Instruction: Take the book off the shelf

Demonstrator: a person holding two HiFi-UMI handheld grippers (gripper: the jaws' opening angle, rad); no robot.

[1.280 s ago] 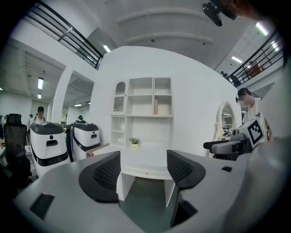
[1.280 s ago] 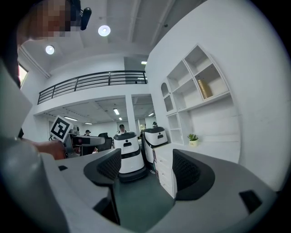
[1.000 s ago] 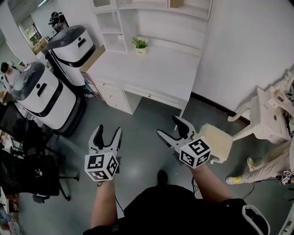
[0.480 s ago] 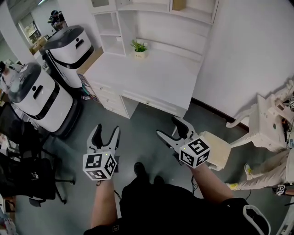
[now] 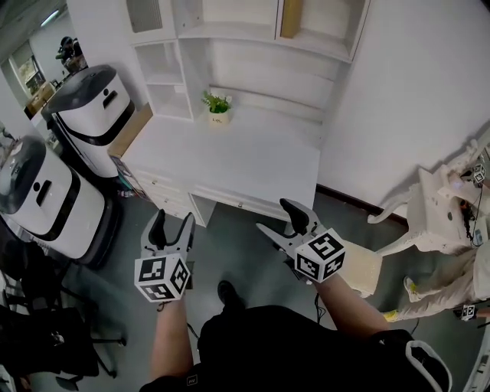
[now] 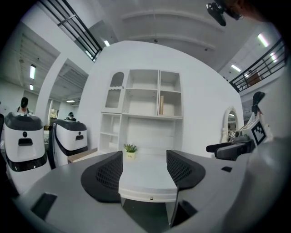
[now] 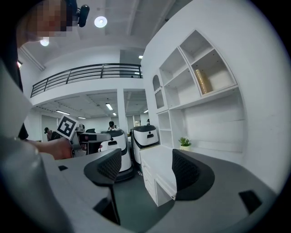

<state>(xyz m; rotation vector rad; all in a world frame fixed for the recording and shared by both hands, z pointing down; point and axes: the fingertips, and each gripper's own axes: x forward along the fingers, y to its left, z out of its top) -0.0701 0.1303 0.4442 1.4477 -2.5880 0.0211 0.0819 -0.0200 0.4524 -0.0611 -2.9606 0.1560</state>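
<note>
Left gripper (image 5: 172, 222): I see its jaws wide apart, with nothing between them.
Right gripper (image 5: 276, 217): jaws wide apart too, and empty.
Book (image 5: 289, 17): stands on the top shelf (image 5: 325, 44), far ahead of both jaws.
Surface (image 5: 245, 157): white, ahead of my jaws, with a small plant (image 5: 217, 103) on it.

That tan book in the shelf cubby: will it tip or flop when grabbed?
The slim tan book stands on end with no other books bracing it, so a nudge would probably topple it. It holds straight unsupported, so likely stiff.
</note>
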